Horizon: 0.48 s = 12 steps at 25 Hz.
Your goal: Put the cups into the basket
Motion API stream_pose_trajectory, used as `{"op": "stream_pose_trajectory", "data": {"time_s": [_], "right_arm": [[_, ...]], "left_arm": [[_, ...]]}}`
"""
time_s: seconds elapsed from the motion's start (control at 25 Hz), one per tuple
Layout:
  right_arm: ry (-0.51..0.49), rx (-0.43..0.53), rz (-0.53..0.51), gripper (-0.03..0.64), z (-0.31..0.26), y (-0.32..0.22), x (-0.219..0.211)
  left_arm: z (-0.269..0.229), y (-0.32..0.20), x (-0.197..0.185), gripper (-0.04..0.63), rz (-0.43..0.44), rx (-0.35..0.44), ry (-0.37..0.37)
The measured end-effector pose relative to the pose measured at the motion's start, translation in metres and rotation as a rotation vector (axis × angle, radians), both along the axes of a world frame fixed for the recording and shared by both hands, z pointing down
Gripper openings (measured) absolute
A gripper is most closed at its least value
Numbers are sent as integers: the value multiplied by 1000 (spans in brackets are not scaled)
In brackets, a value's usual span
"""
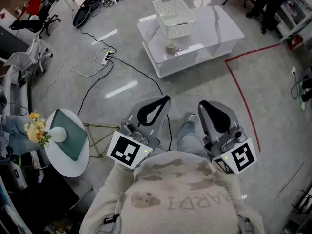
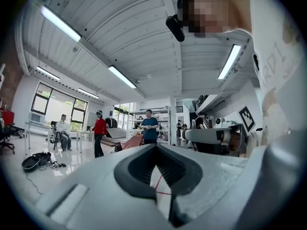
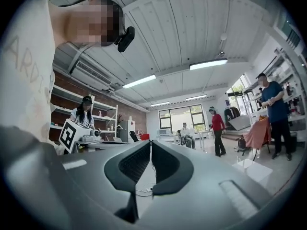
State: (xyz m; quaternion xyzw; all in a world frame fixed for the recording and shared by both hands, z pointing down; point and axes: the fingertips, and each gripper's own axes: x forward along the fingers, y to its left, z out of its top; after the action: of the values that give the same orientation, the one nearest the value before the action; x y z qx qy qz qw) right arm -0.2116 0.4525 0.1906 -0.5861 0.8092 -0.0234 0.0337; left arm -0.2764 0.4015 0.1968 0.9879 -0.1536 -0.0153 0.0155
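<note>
A white mesh basket (image 1: 174,17) stands on a low white table (image 1: 214,28) far ahead of me. One pale cup (image 1: 170,47) sits on that table just in front of the basket. My left gripper (image 1: 165,99) and right gripper (image 1: 201,104) are held close to my chest, well short of the table, jaws pointing forward. In the left gripper view the left gripper (image 2: 156,145) has its tips together with nothing held. The right gripper (image 3: 149,142) in its own view is likewise shut and empty. Both gripper views look out across the room and up at the ceiling, so neither cup nor basket shows there.
A round white side table (image 1: 73,165) with flowers and a green tray stands at my left. A power strip (image 1: 108,56) and black cables trail over the floor between me and the low table. Red tape (image 1: 239,89) marks the floor at right. Several people stand in the background.
</note>
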Motion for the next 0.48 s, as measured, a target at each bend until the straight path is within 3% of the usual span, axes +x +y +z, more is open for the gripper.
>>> {"op": "stream_pose_trajectory", "data": {"time_s": [0.48], "right_arm": [[5, 43, -195, 35, -23, -84, 141]], "left_arm": [[-14, -92, 129, 2, -210, -5, 17]]}}
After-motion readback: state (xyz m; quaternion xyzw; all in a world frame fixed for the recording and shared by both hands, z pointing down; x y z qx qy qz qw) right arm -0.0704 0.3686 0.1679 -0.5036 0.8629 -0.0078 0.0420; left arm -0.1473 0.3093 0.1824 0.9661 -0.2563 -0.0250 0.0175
